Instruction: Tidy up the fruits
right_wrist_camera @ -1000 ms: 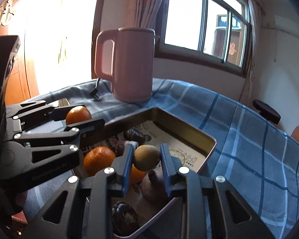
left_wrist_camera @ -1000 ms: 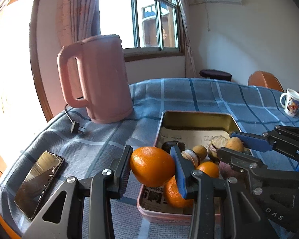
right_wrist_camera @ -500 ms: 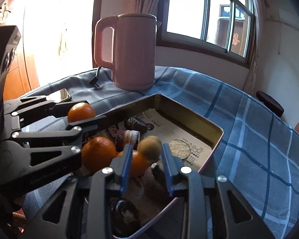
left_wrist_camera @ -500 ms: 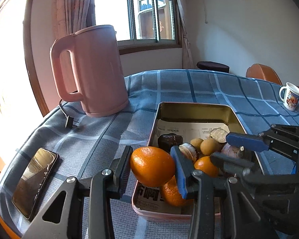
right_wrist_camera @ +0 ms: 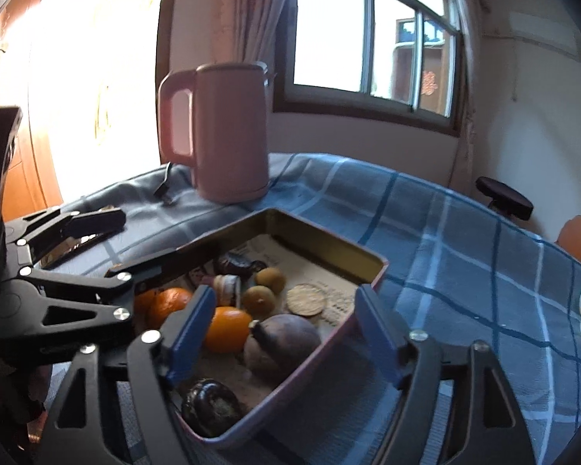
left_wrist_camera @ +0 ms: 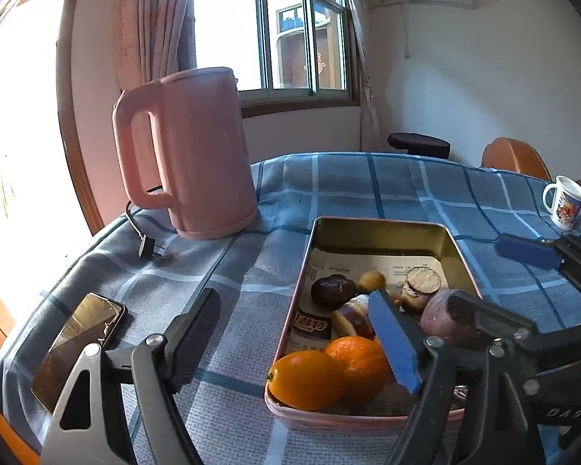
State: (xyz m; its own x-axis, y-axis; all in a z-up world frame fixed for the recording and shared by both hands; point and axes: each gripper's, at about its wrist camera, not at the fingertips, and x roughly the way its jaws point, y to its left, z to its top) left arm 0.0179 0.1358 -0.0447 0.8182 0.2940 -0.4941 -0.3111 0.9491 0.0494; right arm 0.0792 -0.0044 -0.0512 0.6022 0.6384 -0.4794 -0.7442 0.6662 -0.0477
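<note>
A metal tray [left_wrist_camera: 379,224] [right_wrist_camera: 329,246] on the blue checked cloth holds mixed fruit. My left gripper [left_wrist_camera: 296,333] is opening with nothing between its jaws. Just past it an orange [left_wrist_camera: 306,379] lies in the tray's near left corner, beside a second orange [left_wrist_camera: 356,356]. My right gripper [right_wrist_camera: 284,333] is opening too, over the tray's near end, and its pads touch nothing. A small yellow-brown fruit [right_wrist_camera: 258,301] rests in the tray beyond it, near a purple-brown fruit [right_wrist_camera: 286,343] and a dark one [right_wrist_camera: 211,407]. Each gripper also shows in the other's view: right gripper [left_wrist_camera: 499,283], left gripper [right_wrist_camera: 124,244].
A pink kettle [left_wrist_camera: 197,155] stands left of the tray's far end, its plug [left_wrist_camera: 145,250] loose on the cloth. A phone [left_wrist_camera: 77,345] lies near the table's left edge. A printed mug [left_wrist_camera: 565,203] stands far right. A stool and a chair stand behind the table.
Both grippers have opened. The orange left the left jaws and now lies in the tray's near corner. The small yellow-brown fruit left the right jaws and rests in the tray.
</note>
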